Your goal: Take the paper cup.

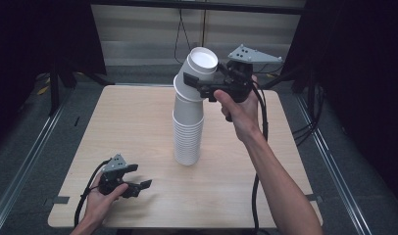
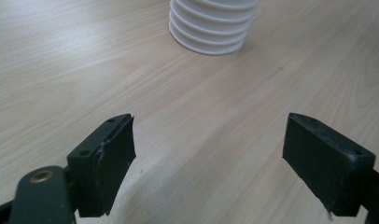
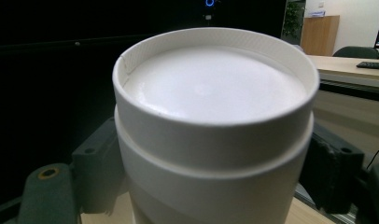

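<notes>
A tall stack of white paper cups (image 1: 188, 132), all upside down, stands at the middle of the wooden table (image 1: 128, 122). Its top few cups (image 1: 199, 66) lean over to the right, away from the upright part. My right gripper (image 1: 196, 74) is shut on these top cups, one jaw on each side. In the right gripper view the upturned cup bottom (image 3: 215, 84) sits between the two jaws of the right gripper (image 3: 215, 172). My left gripper (image 1: 139, 177) rests low near the table's front left, open and empty. The left gripper (image 2: 208, 149) faces the stack's base (image 2: 211, 28).
Black cables trail from both grippers across the table and off its edges. Metal rails run along the floor on both sides of the table. Dark curtains close off the left and right, and a wall with hanging cables lies behind.
</notes>
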Available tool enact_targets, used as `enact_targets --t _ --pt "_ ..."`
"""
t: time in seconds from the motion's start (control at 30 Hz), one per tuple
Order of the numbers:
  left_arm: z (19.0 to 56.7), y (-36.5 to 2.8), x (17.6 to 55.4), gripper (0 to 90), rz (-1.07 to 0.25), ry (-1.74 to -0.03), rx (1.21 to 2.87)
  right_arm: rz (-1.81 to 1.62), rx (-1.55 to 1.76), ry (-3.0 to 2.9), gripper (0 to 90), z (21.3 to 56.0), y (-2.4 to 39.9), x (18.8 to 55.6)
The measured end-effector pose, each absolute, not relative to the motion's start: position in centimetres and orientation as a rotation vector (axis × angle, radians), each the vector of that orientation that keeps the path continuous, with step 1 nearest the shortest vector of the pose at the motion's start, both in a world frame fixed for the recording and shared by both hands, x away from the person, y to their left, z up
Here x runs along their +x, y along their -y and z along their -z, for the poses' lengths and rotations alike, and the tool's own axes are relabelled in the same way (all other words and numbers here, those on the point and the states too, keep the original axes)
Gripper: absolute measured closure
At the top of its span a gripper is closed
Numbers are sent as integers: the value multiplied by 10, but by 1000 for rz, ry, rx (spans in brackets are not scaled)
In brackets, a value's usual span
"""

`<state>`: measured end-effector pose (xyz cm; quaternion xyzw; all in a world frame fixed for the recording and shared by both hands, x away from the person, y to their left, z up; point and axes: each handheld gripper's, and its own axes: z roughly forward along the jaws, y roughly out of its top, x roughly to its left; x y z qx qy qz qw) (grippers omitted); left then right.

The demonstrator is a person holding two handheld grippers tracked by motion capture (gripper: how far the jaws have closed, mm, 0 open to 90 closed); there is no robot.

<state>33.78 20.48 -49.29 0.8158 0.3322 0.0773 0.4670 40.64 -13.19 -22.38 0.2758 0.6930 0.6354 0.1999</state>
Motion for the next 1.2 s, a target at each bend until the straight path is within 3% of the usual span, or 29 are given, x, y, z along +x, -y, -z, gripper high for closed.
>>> enact_targets --t 0.53,1.2 --pt "493 -198 342 166 -197 -807 2007 -1791 775 -1912 197 216 152 391" --pt "481 -197 352 166 -239 -800 1968 -1739 805 -1970 197 257 177 351"
